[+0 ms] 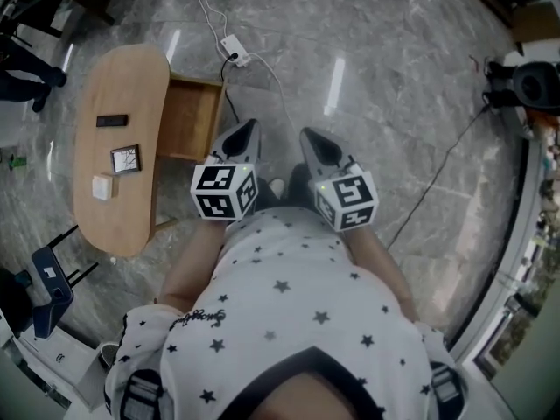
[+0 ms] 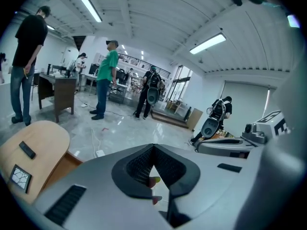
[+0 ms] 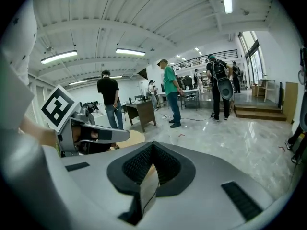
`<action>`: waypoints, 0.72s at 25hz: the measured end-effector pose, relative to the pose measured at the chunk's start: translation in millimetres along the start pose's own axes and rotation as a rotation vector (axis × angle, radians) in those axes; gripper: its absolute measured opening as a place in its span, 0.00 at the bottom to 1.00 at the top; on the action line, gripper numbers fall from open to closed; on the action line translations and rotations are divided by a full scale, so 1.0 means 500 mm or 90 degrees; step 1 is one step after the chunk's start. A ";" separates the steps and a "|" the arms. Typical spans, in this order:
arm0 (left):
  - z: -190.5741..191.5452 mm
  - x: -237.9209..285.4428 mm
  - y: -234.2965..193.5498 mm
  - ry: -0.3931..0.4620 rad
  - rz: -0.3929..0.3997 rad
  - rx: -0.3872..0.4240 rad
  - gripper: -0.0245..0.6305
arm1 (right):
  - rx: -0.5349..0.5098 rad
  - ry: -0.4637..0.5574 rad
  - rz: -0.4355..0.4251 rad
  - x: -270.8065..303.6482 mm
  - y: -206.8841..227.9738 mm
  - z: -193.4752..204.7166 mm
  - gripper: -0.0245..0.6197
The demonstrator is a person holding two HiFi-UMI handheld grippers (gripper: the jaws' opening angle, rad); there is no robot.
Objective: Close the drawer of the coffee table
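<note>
At ten o'clock in the head view, the oval wooden coffee table (image 1: 131, 73) is standing on a glossy grey marble floor (image 1: 376, 51), its boxy wooden drawer (image 1: 188, 116) sticking out open on the three o'clock side. Near centre, clear of the drawer, the wedge-shaped left gripper (image 1: 248, 133) and right gripper (image 1: 311, 138) are hovering, each clenched on nothing, ribbed black pads meeting. A slim black bar (image 1: 111, 120), a square frame (image 1: 125, 158) and a white block (image 1: 102, 186) are lying on the table.

The drawer (image 1: 192, 116) is partly hidden under the coffee table (image 1: 122, 73), whose small items (image 1: 125, 158) cannot be identified.
</note>
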State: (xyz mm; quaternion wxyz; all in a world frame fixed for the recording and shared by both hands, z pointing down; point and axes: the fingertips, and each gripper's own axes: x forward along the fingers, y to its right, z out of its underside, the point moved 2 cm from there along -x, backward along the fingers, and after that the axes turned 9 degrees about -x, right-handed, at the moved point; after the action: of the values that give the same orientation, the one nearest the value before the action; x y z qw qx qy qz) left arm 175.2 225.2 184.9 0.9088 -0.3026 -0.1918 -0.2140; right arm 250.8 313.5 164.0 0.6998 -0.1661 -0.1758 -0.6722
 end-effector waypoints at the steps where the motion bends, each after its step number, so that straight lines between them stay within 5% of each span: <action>1: -0.003 -0.001 -0.007 0.004 -0.008 -0.003 0.05 | -0.002 -0.003 -0.008 0.008 0.000 -0.002 0.05; 18: -0.093 -0.036 -0.178 0.106 -0.207 -0.101 0.05 | -0.093 -0.008 -0.228 0.227 -0.026 -0.109 0.05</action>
State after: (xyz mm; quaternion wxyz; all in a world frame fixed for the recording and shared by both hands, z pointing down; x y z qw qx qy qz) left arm 125.2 136.2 183.3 0.8483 -0.3197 -0.1452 -0.3963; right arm 242.7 187.3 169.3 0.5538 -0.1869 -0.1575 -0.7960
